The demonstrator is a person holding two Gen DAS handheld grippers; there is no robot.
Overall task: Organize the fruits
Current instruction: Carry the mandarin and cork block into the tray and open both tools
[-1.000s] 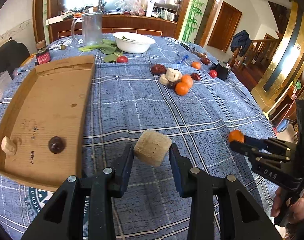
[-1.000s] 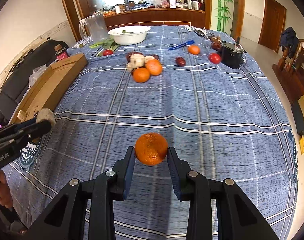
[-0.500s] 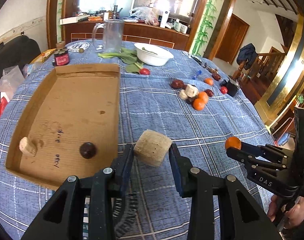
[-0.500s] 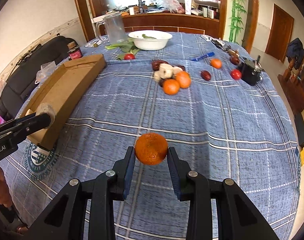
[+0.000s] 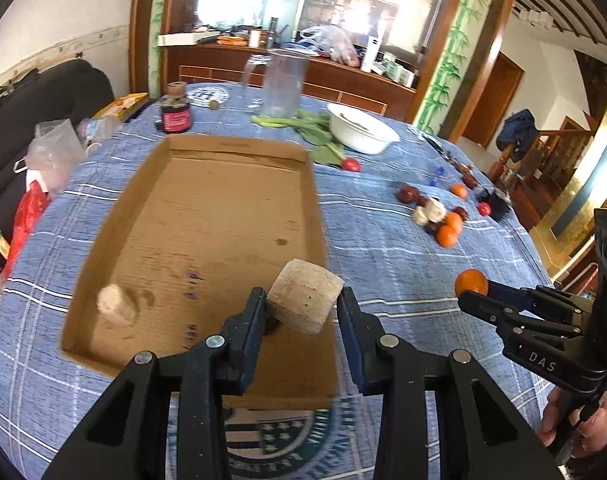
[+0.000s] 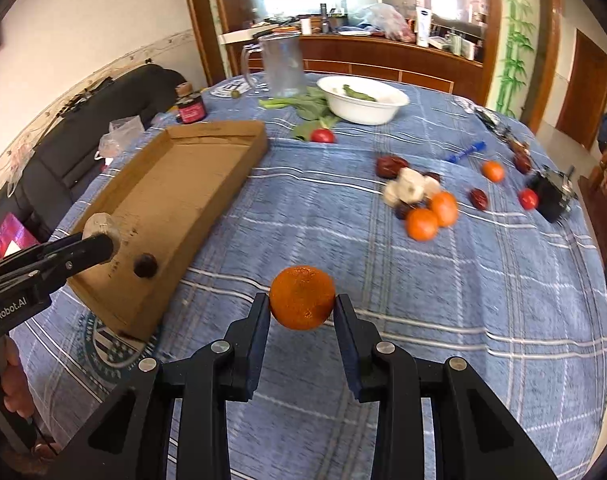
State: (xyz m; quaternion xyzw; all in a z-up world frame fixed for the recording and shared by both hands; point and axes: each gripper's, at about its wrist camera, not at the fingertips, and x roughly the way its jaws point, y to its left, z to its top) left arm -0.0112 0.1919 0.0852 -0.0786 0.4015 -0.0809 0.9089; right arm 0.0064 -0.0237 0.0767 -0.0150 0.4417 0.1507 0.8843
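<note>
While over the cardboard tray [image 5: 207, 204]: left gripper [image 5: 301, 312] pinches a beige chunk [image 5: 305, 296] (held tilted)
Right gripper [image 6: 302, 312]: clamps an orange [image 6: 302, 297]

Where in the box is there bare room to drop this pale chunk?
The cardboard box floor is bare across its middle and far end. Its near end is crowded: a pale piece on one side, a dark fruit on the other. Set the pale chunk mid-box.

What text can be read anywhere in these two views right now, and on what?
"DAS" on the right tongs body.
"GenRobot.AI" on the left tongs body.
Handwriting inside the cardboard tray: blurred, unreadable.
Tablecloth emblem, red jar label, counter bottle: too small to read.
</note>
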